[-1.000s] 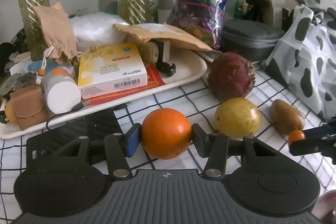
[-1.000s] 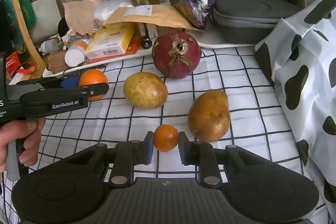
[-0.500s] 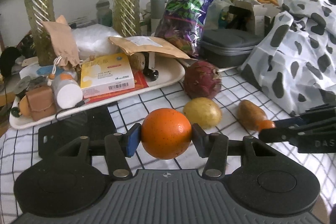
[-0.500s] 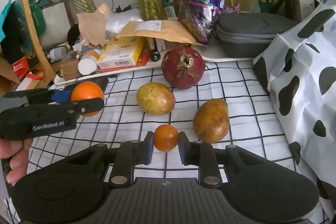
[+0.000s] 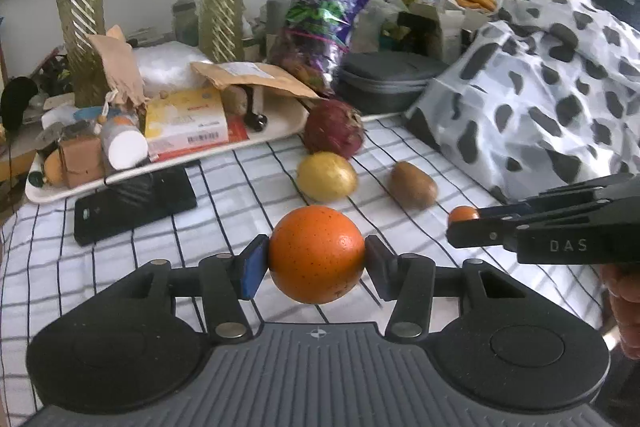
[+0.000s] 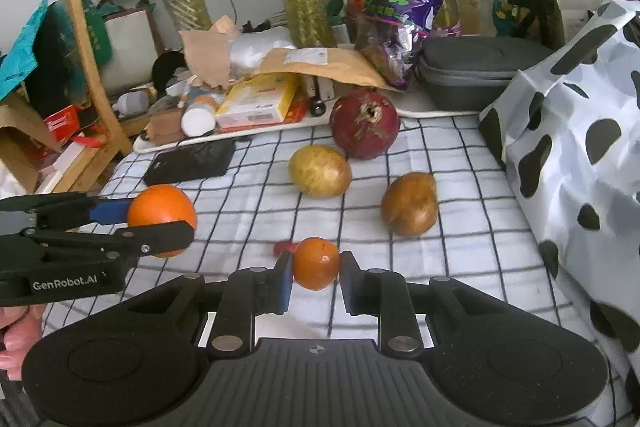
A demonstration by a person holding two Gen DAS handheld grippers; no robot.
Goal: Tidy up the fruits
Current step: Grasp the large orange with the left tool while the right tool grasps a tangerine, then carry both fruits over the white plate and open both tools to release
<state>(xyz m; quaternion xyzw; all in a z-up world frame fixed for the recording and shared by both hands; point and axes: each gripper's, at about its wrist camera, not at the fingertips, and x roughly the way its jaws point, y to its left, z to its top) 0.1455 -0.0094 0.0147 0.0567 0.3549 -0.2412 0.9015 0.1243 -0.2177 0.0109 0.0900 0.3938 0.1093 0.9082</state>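
Observation:
My left gripper (image 5: 316, 261) is shut on a large orange (image 5: 316, 254), held above the checked cloth (image 5: 240, 195); the same orange (image 6: 162, 213) shows at the left of the right wrist view. My right gripper (image 6: 315, 273) is shut on a small orange (image 6: 316, 263), also lifted off the cloth, and it appears at the right of the left wrist view with the small orange (image 5: 463, 214) at its tips. On the cloth lie a dark red round fruit (image 6: 365, 125), a yellow fruit (image 6: 320, 171) and a brown fruit (image 6: 409, 203).
A white tray (image 5: 280, 131) crowded with boxes and bottles lines the back, with a black phone (image 5: 134, 201) in front of it. A cow-print bag (image 6: 580, 131) stands at the right, a grey case (image 6: 476, 71) and plant vases behind. A small red thing (image 6: 282, 247) lies on the cloth.
Both grippers have risen and drawn back from the fruits on the cloth, each keeping its orange. The tabletop fruits now look smaller and farther away.

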